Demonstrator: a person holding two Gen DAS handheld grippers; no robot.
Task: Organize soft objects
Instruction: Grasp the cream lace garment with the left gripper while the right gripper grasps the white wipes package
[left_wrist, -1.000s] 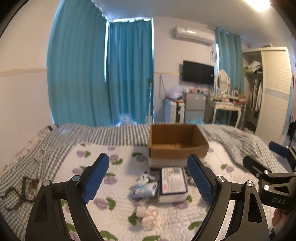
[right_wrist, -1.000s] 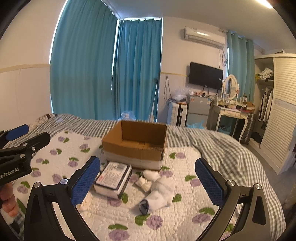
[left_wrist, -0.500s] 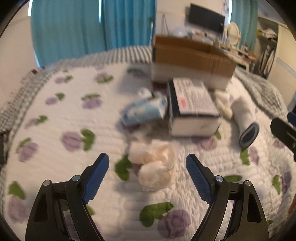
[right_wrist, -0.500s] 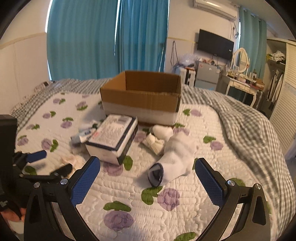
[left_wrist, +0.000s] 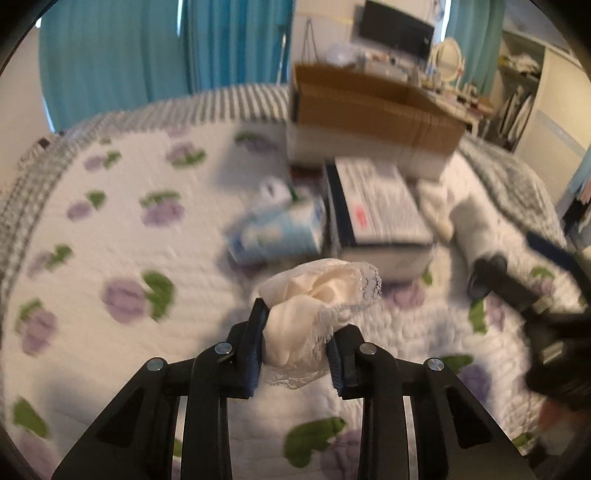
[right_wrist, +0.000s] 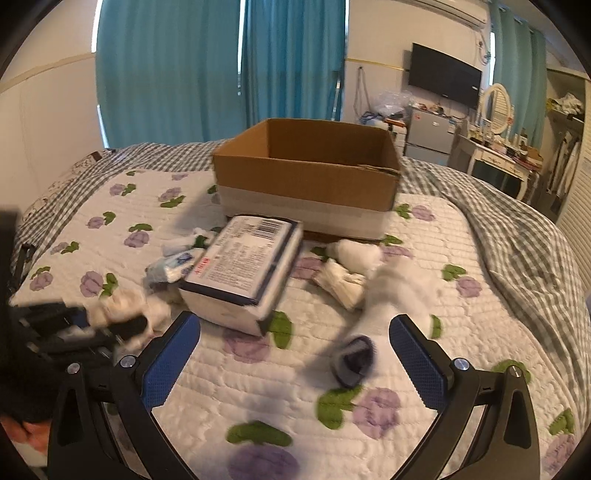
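Note:
My left gripper is shut on a cream lace cloth bundle and holds it just above the floral quilt; it also shows in the right wrist view. My right gripper is open and empty, low over the quilt near a rolled white sock with a dark cuff. An open cardboard box stands behind. A white pack with a barcode, a blue tissue pack and folded cream cloths lie in front of it.
The floral quilt lies on a grey checked bed cover. Blue curtains, a dressing table with a mirror, a small fridge and a wardrobe stand beyond the bed.
My left gripper has closed on the cream lace bundle and lifted it slightly. My right gripper has moved down and closer to the white sock, still open.

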